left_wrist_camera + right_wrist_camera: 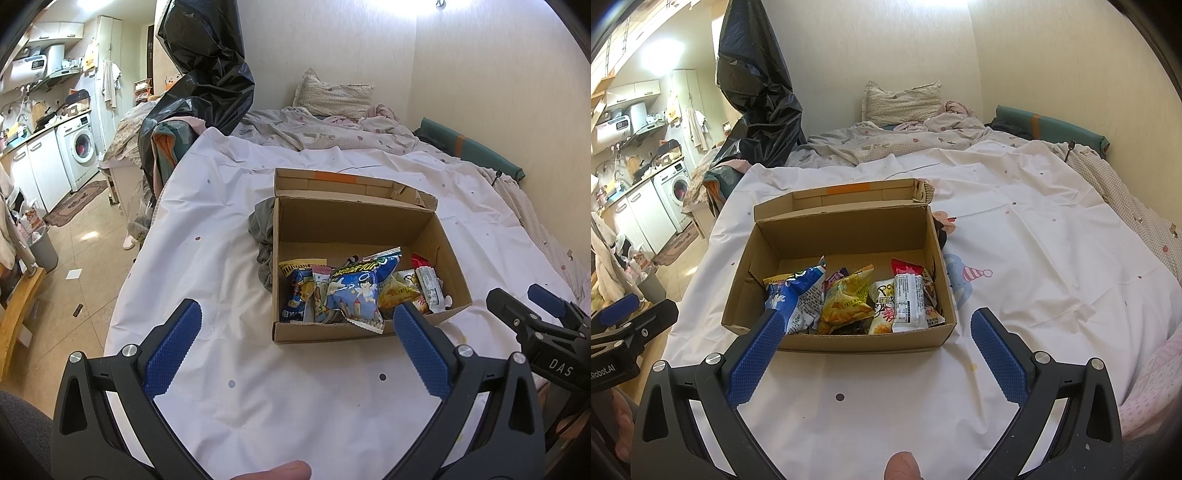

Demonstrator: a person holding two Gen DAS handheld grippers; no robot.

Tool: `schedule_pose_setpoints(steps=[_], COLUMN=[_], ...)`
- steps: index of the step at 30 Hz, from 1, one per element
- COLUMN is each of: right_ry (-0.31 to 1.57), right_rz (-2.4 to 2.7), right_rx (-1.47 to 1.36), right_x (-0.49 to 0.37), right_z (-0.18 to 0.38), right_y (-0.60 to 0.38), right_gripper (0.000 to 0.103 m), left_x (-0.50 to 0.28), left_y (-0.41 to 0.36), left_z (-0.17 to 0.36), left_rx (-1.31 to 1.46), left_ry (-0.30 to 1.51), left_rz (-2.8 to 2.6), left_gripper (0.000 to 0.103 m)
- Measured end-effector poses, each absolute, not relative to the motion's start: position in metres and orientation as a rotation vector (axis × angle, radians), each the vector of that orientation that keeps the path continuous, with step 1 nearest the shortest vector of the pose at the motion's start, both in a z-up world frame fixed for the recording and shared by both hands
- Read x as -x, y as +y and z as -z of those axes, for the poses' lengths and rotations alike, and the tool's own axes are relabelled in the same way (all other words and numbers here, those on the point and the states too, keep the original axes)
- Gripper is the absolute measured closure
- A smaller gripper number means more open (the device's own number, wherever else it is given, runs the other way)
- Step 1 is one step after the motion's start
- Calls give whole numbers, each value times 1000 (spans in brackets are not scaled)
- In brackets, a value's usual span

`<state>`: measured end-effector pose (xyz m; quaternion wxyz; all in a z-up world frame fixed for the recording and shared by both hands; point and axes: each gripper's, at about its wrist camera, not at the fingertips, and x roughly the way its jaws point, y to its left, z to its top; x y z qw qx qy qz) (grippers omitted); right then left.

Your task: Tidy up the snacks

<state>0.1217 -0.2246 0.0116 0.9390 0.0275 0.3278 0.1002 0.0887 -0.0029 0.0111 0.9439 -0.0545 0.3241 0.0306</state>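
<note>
An open cardboard box [351, 225] [849, 236] stands on a white sheet on the bed. Several snack packets lie in its near half: a blue packet [356, 291] [798, 295], a yellow chip bag [397, 291] [846, 299] and a white wrapped bar [430, 290] [909, 302]. My left gripper [297, 314] is open and empty, held just short of the box's near wall. My right gripper [877, 321] is open and empty, also in front of the near wall. The right gripper also shows at the right edge of the left wrist view [524, 299].
A grey cloth [263, 240] lies against the box's left side. A black plastic bag [207, 81] hangs at the bed's far left. A pillow [334, 94] and rumpled bedding lie beyond the box. The bed edge and kitchen floor [85, 236] are to the left.
</note>
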Motion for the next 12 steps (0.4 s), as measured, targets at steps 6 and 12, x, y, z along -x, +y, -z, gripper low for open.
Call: schedule_pose_setpoints(steps=[6,12], right_ry=[669,672], right_rz=[-205,-210], right_rx=[-56,-63], right_x=[-122,-120], right_z=[-11,-15], right_y=[-225,-222], right_gripper=[0,0], left_x=[-87,-86], left_y=[-3,-3], left_z=[-7,-8], left_rx=[109,103], left_ry=[669,667], left_rz=[-62,-58], left_gripper=[0,0])
